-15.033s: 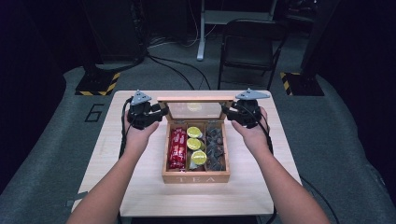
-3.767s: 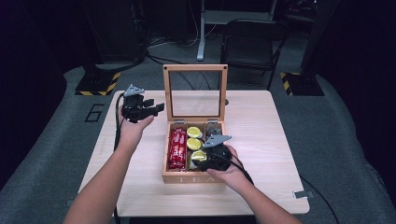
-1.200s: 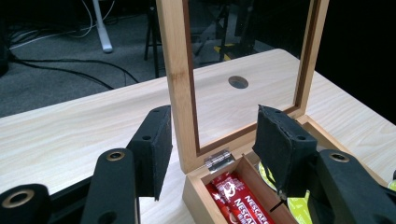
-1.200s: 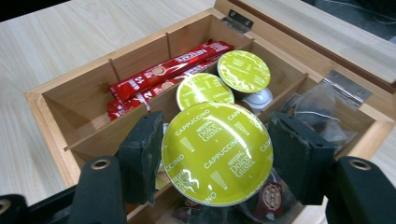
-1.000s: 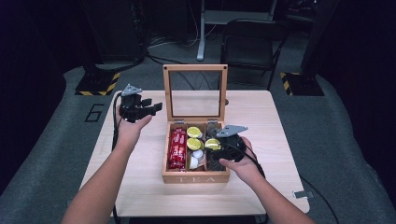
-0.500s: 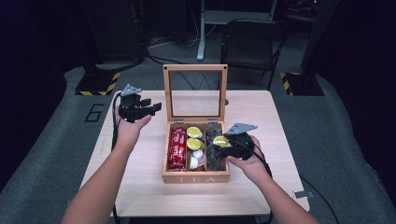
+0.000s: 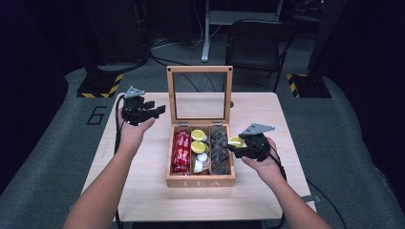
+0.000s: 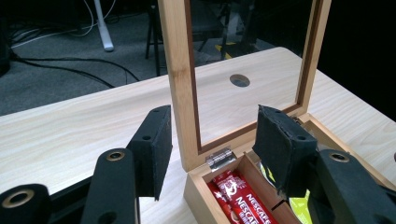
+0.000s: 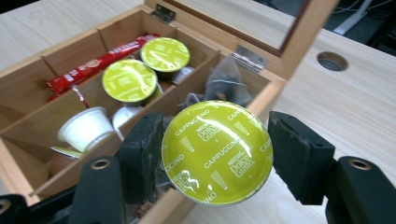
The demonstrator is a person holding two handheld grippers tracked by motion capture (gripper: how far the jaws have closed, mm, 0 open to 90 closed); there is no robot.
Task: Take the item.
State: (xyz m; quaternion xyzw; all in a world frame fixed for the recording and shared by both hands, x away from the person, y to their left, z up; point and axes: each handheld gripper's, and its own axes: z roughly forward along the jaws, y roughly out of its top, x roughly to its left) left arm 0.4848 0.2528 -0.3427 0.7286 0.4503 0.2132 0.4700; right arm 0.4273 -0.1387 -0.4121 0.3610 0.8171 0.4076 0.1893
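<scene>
While the wooden tea box (image 7: 200, 181) sits mid-table with its glass lid (image 7: 199, 93) standing upright, the right gripper (image 7: 237, 147) hangs over the box's right edge with a green-lidded coffee capsule (image 9: 217, 151) pinched between its two black jaws. In the right gripper view the capsule sits squarely in the gap, the left jaw's pad pressed to its side and the right pad close against the other side. Its round foil top, printed "Cappuccino", faces the camera, so the capsule's short axis runs back along the gripper toward the hand and its body points away, hidden behind the lid. From the high view the capsule (image 7: 235, 141) is above the right-hand compartment of dark tea bags (image 7: 219, 150), just inside the box wall.

Two more green capsules (image 9: 146, 67) lie in the middle compartment, with white capsules (image 9: 86, 128) nearer the front, and red Nescafé sachets (image 7: 181, 151) fill the left compartment lengthwise.

The left gripper (image 7: 152, 111) hovers over the table (image 7: 143, 191) left of the lid, jaws spread with nothing between the pads; its own view looks past them at the lid's hinge (image 8: 219, 157).
</scene>
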